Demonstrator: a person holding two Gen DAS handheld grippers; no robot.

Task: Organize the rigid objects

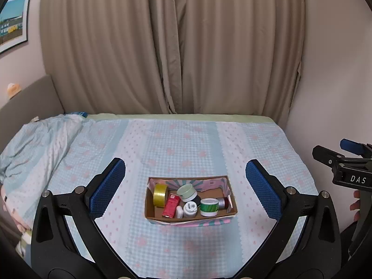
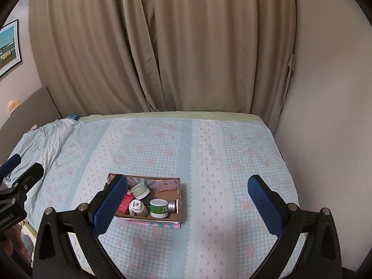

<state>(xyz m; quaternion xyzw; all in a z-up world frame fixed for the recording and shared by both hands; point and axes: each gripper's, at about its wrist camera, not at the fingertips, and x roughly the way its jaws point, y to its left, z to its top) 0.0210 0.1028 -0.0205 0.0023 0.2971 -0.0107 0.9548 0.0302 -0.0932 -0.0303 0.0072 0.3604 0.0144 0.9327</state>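
On bed sheet [image 1: 186,144] sits cardboard box [image 1: 229,193] w/ tape roll [image 1: 160,194], red pack [image 1: 171,205], jars. Left gripper [image 1: 185,187] & right gripper [image 2: 187,203] hover above it, both jaws wide, holding nothing.

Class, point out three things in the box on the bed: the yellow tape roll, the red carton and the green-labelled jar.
yellow tape roll [image 1: 160,194], left wrist view, on its outer band.
red carton [image 1: 171,205], left wrist view, on its top face.
green-labelled jar [image 2: 159,208], right wrist view, on its green label.

Beige curtains [image 1: 172,46] hang behind a bed [image 1: 186,139]; framed picture [image 1: 14,21] on wall.
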